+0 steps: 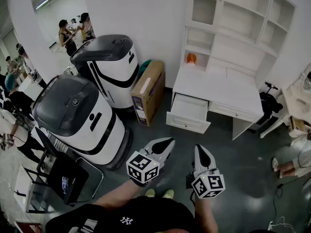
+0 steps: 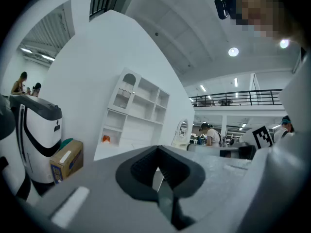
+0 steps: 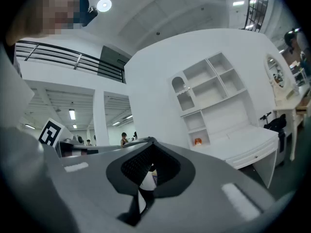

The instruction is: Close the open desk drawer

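drawer (image 1: 188,122): pulled out from white desk (image 1: 218,89) front, well apart from both grippers | left gripper (image 1: 164,145): jaws together, empty | right gripper (image 1: 200,153): jaws together, empty | step: approach; likely best to press closed tips on drawer-front middle, pushing straight toward desk
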Demonstrator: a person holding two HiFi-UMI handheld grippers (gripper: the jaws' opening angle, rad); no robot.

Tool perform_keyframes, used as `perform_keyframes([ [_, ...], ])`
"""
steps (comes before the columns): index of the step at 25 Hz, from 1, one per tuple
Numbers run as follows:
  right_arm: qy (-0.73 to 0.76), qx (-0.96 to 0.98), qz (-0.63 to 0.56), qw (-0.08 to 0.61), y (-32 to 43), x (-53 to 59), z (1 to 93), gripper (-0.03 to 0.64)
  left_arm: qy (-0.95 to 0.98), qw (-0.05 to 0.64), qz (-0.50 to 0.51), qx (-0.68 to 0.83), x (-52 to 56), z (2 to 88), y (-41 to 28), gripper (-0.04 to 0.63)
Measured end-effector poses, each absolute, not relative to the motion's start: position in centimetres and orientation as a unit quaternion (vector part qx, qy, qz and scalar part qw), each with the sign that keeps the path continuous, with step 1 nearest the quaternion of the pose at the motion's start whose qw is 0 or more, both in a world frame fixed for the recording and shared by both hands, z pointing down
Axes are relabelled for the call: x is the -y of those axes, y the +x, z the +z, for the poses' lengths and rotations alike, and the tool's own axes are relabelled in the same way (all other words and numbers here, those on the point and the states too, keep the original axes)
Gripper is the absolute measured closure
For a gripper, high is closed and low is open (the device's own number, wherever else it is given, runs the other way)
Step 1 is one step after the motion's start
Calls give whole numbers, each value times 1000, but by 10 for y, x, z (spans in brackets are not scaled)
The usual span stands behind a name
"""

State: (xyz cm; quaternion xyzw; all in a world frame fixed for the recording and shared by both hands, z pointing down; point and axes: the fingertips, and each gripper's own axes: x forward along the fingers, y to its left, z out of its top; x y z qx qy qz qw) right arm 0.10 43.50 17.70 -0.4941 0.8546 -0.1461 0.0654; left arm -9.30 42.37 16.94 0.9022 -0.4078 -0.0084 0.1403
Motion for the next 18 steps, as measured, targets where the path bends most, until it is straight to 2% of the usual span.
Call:
perform_keyframes([
  [18,-475,-858,-172,91,24,-436,185,598,900,134,-22,413,-424,171,-77,595],
])
